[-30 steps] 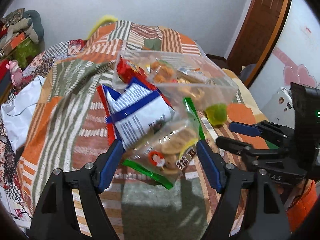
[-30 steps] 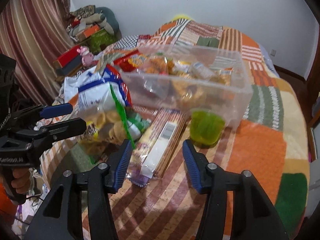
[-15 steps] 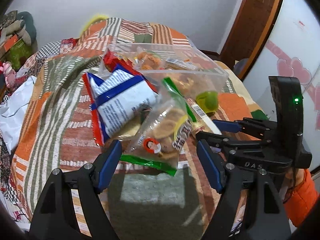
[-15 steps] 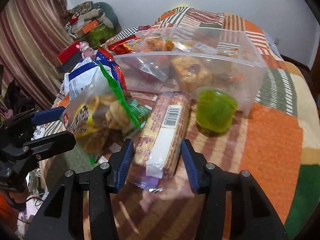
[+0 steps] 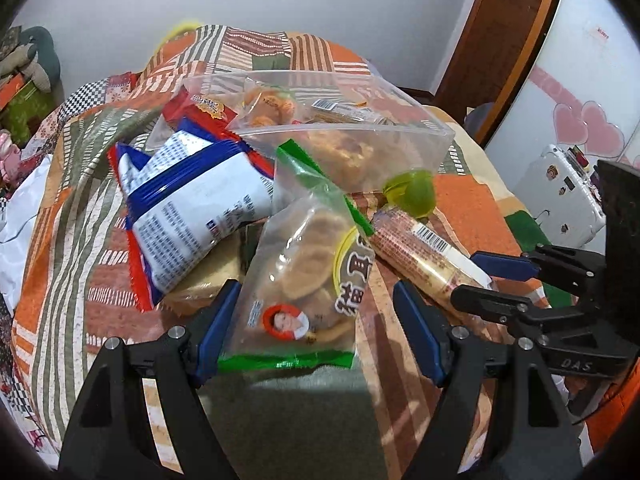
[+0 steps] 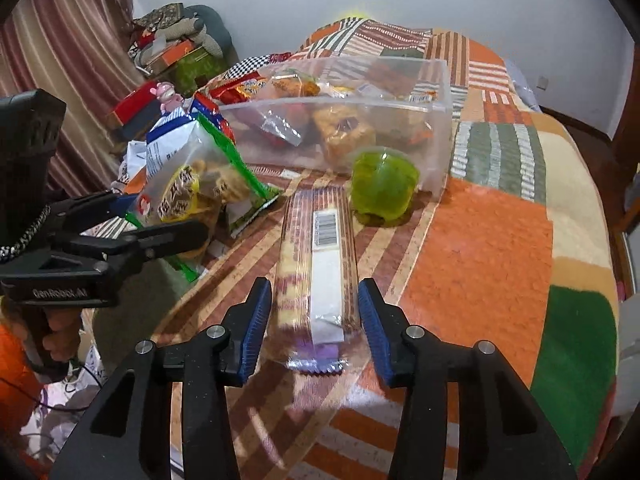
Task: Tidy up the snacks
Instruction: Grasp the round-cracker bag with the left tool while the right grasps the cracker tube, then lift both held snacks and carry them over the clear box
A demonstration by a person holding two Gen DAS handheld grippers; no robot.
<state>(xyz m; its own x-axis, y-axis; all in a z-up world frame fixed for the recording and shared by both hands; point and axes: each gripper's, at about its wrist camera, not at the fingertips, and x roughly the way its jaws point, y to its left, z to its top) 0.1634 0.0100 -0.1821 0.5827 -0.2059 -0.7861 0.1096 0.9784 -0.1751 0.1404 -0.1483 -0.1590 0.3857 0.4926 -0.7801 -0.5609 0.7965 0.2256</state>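
A clear bag of round cookies with green edges (image 5: 308, 280) lies between the open fingers of my left gripper (image 5: 316, 332); it also shows in the right wrist view (image 6: 192, 192). A long cracker pack with a barcode (image 6: 320, 264) lies on the bed between the open fingers of my right gripper (image 6: 316, 324); it also shows in the left wrist view (image 5: 420, 252). A clear plastic bin (image 6: 436, 128) holding several snacks stands behind. A blue-and-white snack bag (image 5: 192, 208) leans beside the bin. A green jelly cup (image 6: 384, 188) sits in front of the bin.
The snacks lie on a patchwork bedspread (image 6: 500, 240). A flat pale packet (image 5: 208, 280) lies under the blue-and-white bag. Boxes and soft toys (image 6: 176, 52) are piled by the curtain at the left. A wooden door (image 5: 508, 40) and a white appliance (image 5: 560, 196) stand past the bed.
Both grippers have moved forward and down. The cookie bag now sits between my left fingers and the cracker pack between my right fingers. Both stay open.
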